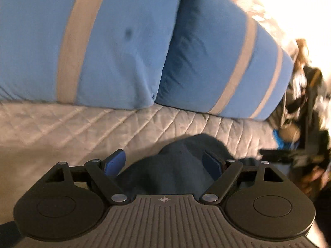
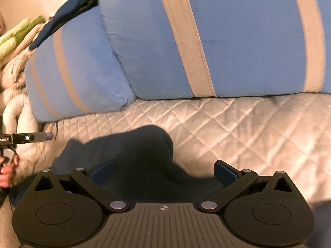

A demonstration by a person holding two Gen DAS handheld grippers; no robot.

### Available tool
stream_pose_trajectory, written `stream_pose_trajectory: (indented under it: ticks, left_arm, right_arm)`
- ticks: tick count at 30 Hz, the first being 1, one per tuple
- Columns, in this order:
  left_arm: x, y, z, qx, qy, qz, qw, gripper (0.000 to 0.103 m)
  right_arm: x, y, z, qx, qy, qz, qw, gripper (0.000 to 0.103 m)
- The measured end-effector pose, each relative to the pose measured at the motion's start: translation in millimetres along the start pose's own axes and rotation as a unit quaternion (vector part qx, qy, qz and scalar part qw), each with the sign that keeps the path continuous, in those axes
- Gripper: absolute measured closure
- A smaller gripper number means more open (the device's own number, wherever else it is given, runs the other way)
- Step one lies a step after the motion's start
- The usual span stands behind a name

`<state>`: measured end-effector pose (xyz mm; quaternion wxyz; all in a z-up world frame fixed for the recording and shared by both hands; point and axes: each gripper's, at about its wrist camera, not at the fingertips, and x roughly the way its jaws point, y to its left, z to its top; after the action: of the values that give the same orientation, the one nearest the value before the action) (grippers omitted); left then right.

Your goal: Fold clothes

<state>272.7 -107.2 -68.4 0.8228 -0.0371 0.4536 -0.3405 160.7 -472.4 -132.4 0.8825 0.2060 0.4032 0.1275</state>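
A dark navy garment (image 1: 175,165) lies bunched on the quilted bedspread (image 1: 82,124), right in front of both cameras. My left gripper (image 1: 164,163) stands open, its blue pads (image 1: 114,162) on either side of the cloth's raised fold, not pressing it. In the right wrist view the same garment (image 2: 140,155) spreads low and wide, and my right gripper (image 2: 163,172) is open over it with the fabric between the spread fingers. The left gripper's tip (image 2: 31,138) shows at the far left edge with a hand (image 2: 8,171) under it.
Two blue pillows with beige stripes (image 1: 103,41) (image 2: 227,41) lean along the back of the bed. Another dark cloth (image 2: 68,10) drapes over the pillow tops. A pile of mixed clothes (image 1: 306,113) sits at the right; a cream knitted blanket (image 2: 14,95) at the left.
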Motion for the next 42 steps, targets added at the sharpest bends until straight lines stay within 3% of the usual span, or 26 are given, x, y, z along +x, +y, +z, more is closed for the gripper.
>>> stream_pose_trajectory:
  ticks: [6,10,11,12,13,14,15,18,22,23,25,26,27,28,29,31,35,42]
  left_arm:
    - [70,23,23,-0.066,0.078,-0.046,0.9937,0.023]
    - [106,25,16,-0.080,0.122,-0.038,0.9886,0.025]
    - [108,22,14,-0.074,0.121,-0.035,0.9893,0.025]
    - [108,19,13,-0.070,0.123,-0.041,0.9891,0.037]
    - [107,18,13,-0.078,0.130,-0.055,0.9869,0.085]
    - [106,18,14,-0.086,0.137,-0.069,0.9844,0.088]
    - [104,15,15,-0.085,0.139,-0.078,0.9835,0.088]
    - [90,-6,20,-0.036,0.110,-0.059,0.9915,0.089]
    - [59,-39,29,0.033,0.002,-0.012,0.9994,0.090]
    - [50,-56,27,0.078,-0.051,0.020,0.9955,0.089]
    - [41,-85,18,0.166,-0.141,0.090,0.9719,0.073]
    - [41,-98,10,0.205,-0.185,0.135,0.9516,0.061]
    - [41,-109,3,0.237,-0.219,0.174,0.9305,0.030]
    - [39,-115,-1,0.252,-0.228,0.197,0.9197,0.012]
    - [35,-118,-4,0.255,-0.225,0.196,0.9196,0.012]
    - [22,-116,-9,0.244,-0.213,0.175,0.9298,0.012]
    - [-7,-112,-34,0.209,-0.203,0.189,0.9380,0.012]
    - [-56,-104,-93,0.141,-0.149,0.168,0.9642,0.012]
  right_arm:
    - [56,-6,16,0.044,0.017,0.017,0.999,0.000]
    - [85,-2,17,0.050,0.051,0.039,0.997,0.001]
    - [92,0,14,0.056,0.073,0.056,0.994,0.018]
    - [99,2,12,0.059,0.095,0.065,0.992,0.041]
    - [99,7,11,0.045,0.096,0.057,0.993,0.053]
    - [96,13,11,0.022,0.085,0.043,0.995,0.075]
    - [93,18,11,-0.001,0.074,0.029,0.997,0.077]
    - [78,33,16,-0.049,0.032,0.006,0.998,0.080]
    - [46,53,24,-0.122,-0.061,-0.021,0.990,0.082]
    - [39,61,24,-0.145,-0.096,-0.035,0.984,0.082]
    - [27,78,22,-0.189,-0.166,-0.077,0.965,0.065]
    - [22,81,19,-0.202,-0.182,-0.092,0.958,0.027]
    - [17,81,15,-0.208,-0.181,-0.104,0.956,0.004]
    - [13,81,10,-0.214,-0.181,-0.115,0.953,0.000]
    - [9,81,6,-0.220,-0.180,-0.126,0.951,0.000]
    - [1,81,-3,-0.231,-0.179,-0.148,0.945,0.000]
    - [-17,80,-23,-0.250,-0.173,-0.188,0.934,0.000]
    - [-55,79,-88,-0.252,-0.115,-0.214,0.937,0.000]
